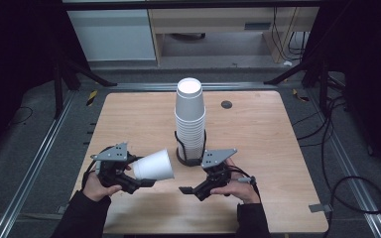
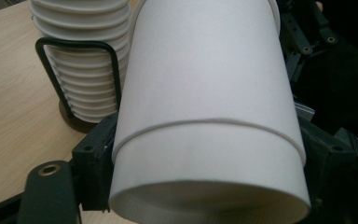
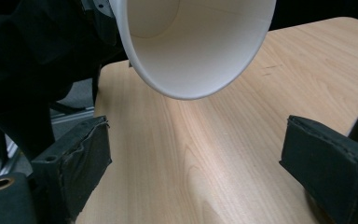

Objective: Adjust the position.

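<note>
Wooden table, grey floor, metal rails, pale cabinet, dark surroundings

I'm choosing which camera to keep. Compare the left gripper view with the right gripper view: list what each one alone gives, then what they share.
Left gripper view alone: the outside wall of the paper cup pinched between the left tongs, and behind it the stack of cups in its black wire holder.

Right gripper view alone: the cup's open mouth and white inside, and the right tongs open, nothing between the pads, over bare wood.

Shared: the same cup and the light wooden table.
</note>
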